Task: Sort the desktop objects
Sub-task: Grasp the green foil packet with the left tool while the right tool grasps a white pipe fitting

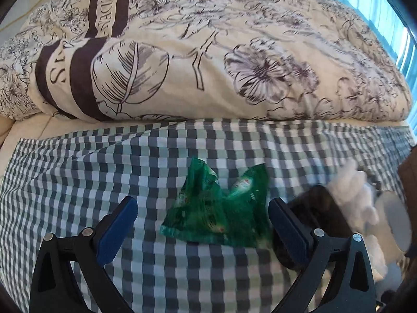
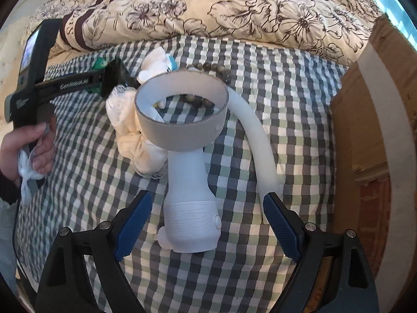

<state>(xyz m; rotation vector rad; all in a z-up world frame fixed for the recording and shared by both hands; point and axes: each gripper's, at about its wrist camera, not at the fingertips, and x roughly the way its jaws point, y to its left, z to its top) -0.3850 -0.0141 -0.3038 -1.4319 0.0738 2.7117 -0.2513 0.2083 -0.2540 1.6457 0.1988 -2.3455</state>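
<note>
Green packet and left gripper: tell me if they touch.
Apart. The left wrist view shows checked cloth between the green packet and each of the left gripper's open jaws.

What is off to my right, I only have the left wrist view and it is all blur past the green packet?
Observer: A white plastic lamp with a ring-shaped head lies on the checked cloth, between the open fingers of the right hand-held gripper.
Operator: Anything behind it?
Observer: A string of brown round beads lies just beyond the ring.
Operator: And further right?
Observer: A brown cardboard box stands at the cloth's right edge.
</note>
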